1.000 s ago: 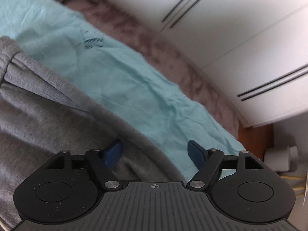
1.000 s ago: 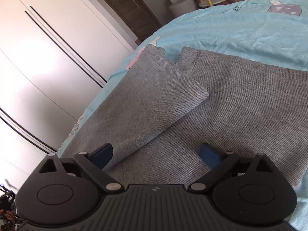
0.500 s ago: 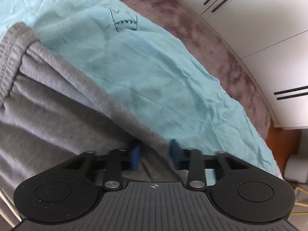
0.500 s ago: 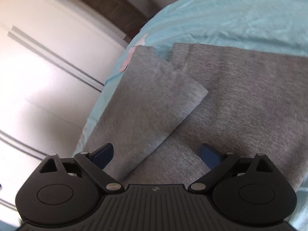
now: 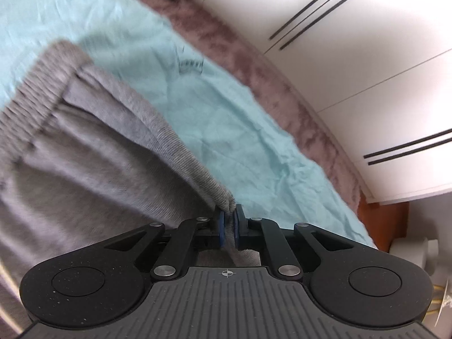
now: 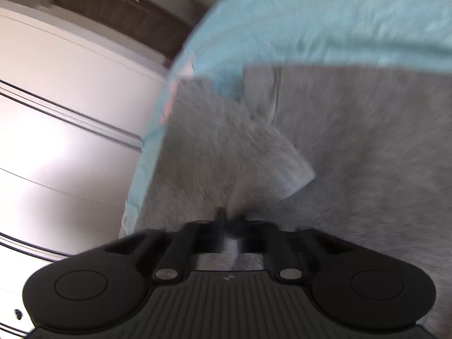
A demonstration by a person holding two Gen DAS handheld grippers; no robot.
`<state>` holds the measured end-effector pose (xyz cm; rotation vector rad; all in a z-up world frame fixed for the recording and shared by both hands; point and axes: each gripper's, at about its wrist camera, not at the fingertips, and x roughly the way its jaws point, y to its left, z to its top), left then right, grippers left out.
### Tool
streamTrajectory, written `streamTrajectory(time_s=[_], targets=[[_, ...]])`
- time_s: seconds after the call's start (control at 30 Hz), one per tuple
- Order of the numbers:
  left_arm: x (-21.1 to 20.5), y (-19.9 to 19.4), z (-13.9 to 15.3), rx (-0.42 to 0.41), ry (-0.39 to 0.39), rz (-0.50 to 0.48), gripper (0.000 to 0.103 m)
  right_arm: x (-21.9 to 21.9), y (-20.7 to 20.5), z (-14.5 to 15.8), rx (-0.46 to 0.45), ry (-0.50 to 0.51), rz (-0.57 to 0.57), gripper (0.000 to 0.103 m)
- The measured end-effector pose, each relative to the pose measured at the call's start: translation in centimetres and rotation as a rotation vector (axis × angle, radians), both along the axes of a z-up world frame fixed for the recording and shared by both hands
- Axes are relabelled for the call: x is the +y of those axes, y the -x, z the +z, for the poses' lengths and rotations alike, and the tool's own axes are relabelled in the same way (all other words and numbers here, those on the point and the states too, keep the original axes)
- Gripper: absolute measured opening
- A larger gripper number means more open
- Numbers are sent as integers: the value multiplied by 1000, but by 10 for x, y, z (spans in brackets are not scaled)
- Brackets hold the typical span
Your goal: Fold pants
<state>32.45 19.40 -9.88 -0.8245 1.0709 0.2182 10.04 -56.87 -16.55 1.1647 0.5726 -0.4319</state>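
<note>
Grey knit pants (image 5: 84, 155) lie on a light blue bedsheet (image 5: 226, 113). Their gathered waistband (image 5: 36, 84) shows at the upper left of the left wrist view. My left gripper (image 5: 229, 220) is shut on the pants' side edge, with a fold of grey cloth pinched between its blue pads and lifted a little. In the blurred right wrist view, one pant leg (image 6: 220, 147) lies folded over the other leg (image 6: 367, 155). My right gripper (image 6: 230, 226) is shut on the grey cloth of the pants near the folded leg's edge.
White wardrobe doors (image 5: 353, 56) with dark grooves stand beyond the bed. A mauve rug (image 5: 254, 65) runs along the bed's edge. In the right wrist view a white cabinet (image 6: 70, 113) sits left of the bed, with a dark brown door (image 6: 113, 8) behind it.
Both grippers went from open to shut on the grey pants. The left one closed first on the side edge and raised it. The right one rolled and closed on the leg cloth.
</note>
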Motion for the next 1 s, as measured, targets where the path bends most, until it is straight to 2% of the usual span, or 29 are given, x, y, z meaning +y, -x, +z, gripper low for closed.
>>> streamTrajectory(time_s=[0.07,0.17,0.2,0.3,0.33,0.4,0.47,0.53,0.6,0.63,0.67,0.7,0.73,0.77,0.83,0.87,0.9,0.97,1.0], targets=[[6,11,22,-46,25,-3,8,-2,-13,10,12,12,18,5],[12,46,66,-158,51,-25,8,1,-24,59,-91,93,75,5],[12,65,81,-215,50,-45,8,1,-23,83,-165,103,92,5],[11,145,112,-339,38,-88,8,-3,-4,134,-306,141,100,4],[12,174,114,-357,32,-100,8,-7,10,148,-339,158,95,4],[13,227,105,-354,17,-106,8,-16,41,157,-344,185,75,4],[12,277,77,-306,8,-103,9,-24,75,148,-299,188,59,5],[7,311,36,-228,16,-86,9,-31,107,120,-235,185,43,5],[-4,325,-5,-115,-19,-93,9,-37,130,81,-104,182,22,5],[-7,327,-18,-67,-44,-99,10,-42,135,54,-39,141,10,5],[-10,327,-26,-33,-61,-90,10,-46,138,29,5,100,-2,5],[-10,325,-28,-33,-45,-67,13,-48,137,10,51,65,-12,5],[-7,323,-26,-44,-32,-37,23,-49,140,-4,47,44,-29,5],[-3,323,-21,-63,-32,4,28,-47,143,-7,14,49,-41,5],[6,321,-17,-98,-39,62,53,-46,139,-4,-4,55,-40,10],[11,319,-18,-96,-53,100,57,-41,141,-3,-13,46,-32,12],[16,317,-21,-96,-53,122,58,-40,142,-2,-20,29,-24,12],[27,315,-28,-66,-14,152,50,-43,139,-2,-29,13,-11,13],[29,314,-29,-73,2,163,41,-44,133,-2,-25,14,-7,13]])
